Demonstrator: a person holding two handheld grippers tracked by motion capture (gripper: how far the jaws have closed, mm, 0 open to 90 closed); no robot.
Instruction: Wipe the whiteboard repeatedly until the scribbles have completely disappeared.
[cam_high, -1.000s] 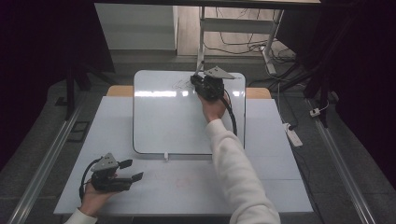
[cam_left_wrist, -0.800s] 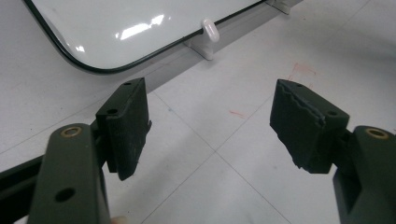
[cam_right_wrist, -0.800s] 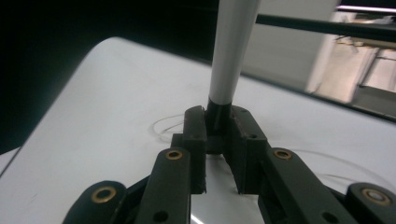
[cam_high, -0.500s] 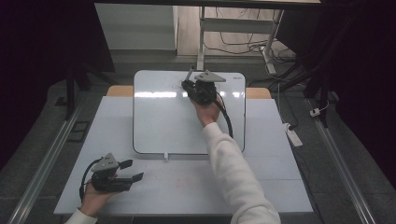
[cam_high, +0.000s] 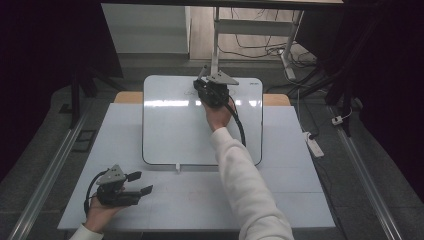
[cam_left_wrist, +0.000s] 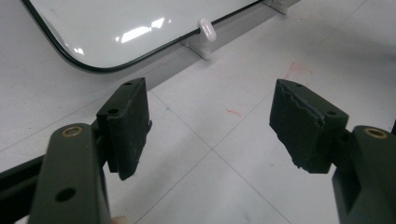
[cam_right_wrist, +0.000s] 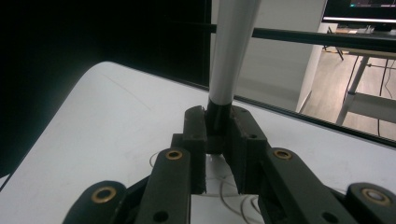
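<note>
My counter (cam_high: 280, 200) is a pale surface with thin seams, marked by faint reddish smudges (cam_left_wrist: 297, 70). Off its right edge a white power strip (cam_high: 313, 144) lies on the grey floor (cam_high: 380, 165). Beyond, cables (cam_high: 260, 47) trail under a white-legged desk (cam_high: 292, 35).

Left gripper (cam_left_wrist: 210, 126) hovering with jaws standing wide apart over the white table (cam_left_wrist: 243, 154), nothing lying between them, whiteboard (cam_left_wrist: 126, 28) corner resting just beyond, red smudges (cam_left_wrist: 296, 70) showing nearby
</note>
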